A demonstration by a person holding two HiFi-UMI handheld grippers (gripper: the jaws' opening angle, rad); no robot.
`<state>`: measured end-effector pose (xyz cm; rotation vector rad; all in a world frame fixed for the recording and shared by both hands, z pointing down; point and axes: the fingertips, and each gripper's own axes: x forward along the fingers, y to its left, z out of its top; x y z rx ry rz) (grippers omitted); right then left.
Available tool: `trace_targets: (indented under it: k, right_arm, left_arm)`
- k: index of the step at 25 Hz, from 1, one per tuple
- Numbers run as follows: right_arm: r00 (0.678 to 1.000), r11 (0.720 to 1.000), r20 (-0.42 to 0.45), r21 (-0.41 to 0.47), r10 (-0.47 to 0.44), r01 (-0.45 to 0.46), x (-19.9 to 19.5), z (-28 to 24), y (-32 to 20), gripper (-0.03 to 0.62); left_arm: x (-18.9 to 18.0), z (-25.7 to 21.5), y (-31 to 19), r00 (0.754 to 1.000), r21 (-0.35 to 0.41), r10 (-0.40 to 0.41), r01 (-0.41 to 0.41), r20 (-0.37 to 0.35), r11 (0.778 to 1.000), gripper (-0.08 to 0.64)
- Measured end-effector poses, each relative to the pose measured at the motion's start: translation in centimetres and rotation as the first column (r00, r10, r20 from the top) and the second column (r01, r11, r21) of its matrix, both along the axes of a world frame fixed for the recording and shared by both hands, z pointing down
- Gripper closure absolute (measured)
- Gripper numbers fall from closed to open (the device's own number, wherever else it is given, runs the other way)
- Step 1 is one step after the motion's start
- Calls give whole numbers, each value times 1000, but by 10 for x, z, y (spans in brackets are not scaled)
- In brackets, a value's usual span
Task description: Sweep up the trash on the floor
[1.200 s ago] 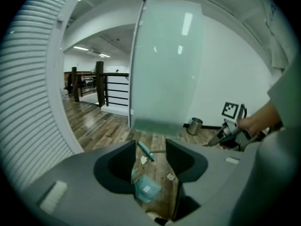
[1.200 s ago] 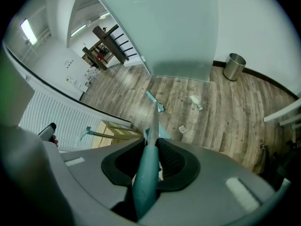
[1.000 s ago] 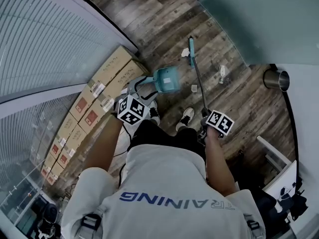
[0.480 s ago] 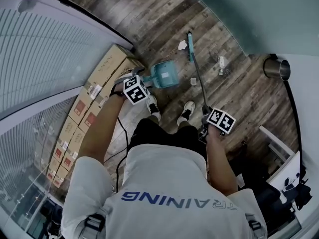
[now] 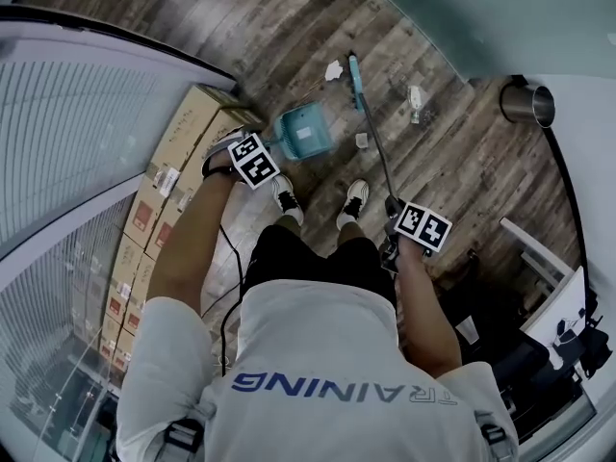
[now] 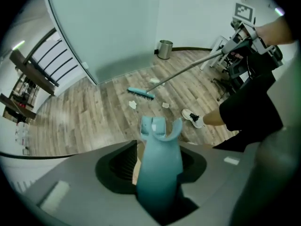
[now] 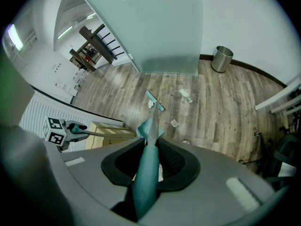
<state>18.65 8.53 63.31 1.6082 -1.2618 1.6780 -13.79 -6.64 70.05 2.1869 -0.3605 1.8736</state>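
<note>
Wood-plank floor (image 5: 289,27), frosted glass wall (image 5: 462,17) ahead. Broom (image 5: 355,80) clamped in right gripper (image 7: 148,168); long axis runs away from person, teal head down on floor beside paper scrap (image 5: 334,70). Left gripper (image 6: 157,168): jaws just been closing, clamped on dustpan (image 5: 303,133) handle; pan by boxes (image 5: 178,152). Head view hides both grips; gripper views show them.

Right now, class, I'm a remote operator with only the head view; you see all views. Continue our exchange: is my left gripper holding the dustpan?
Observer: Yes. The left gripper has just been closing its jaws, which now grip the dustpan handle.
Operator: And the right gripper?
Observer: Shut on the broom handle.
Operator: What's beyond the panel?
Observer: A dark rack, left of it in the right gripper view.
</note>
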Motion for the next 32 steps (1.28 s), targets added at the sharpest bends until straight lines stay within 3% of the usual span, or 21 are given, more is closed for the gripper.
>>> trace_targets:
  k: [3, 5, 12, 17, 24, 26, 29, 32]
  right_arm:
    - [1000, 1000, -4, -13, 23, -23, 12, 4, 8, 488]
    - [999, 999, -11, -18, 36, -36, 20, 8, 13, 486]
    - [996, 999, -83, -42, 31, -35, 72, 18, 20, 486]
    - [978, 997, -206, -63, 35, -48, 132, 24, 8, 486]
    - [922, 991, -386, -126, -18, -33, 195, 45, -15, 486]
    - [920, 985, -391, -167, -27, -42, 201, 60, -17, 486]
    - [948, 974, -318, -215, 1, -73, 190, 80, -16, 486]
    - [955, 974, -293, -225, -48, -20, 166, 84, -16, 486]
  left_arm:
    - [5, 1, 12, 996, -53, 79, -77, 41, 996, 431]
    - [9, 1, 14, 992, -44, 116, -114, 46, 993, 467]
    - [30, -2, 21, 996, -9, 80, -80, 40, 997, 469]
    - [32, -1, 20, 996, -17, 76, -76, 46, 997, 469]
    - [35, -3, 18, 996, -7, 77, -77, 44, 997, 469]
    - [36, -3, 18, 996, -6, 79, -79, 46, 997, 469]
    - [36, -3, 17, 996, -7, 79, -79, 43, 997, 469]
    - [33, -2, 15, 996, -6, 79, -78, 42, 997, 469]
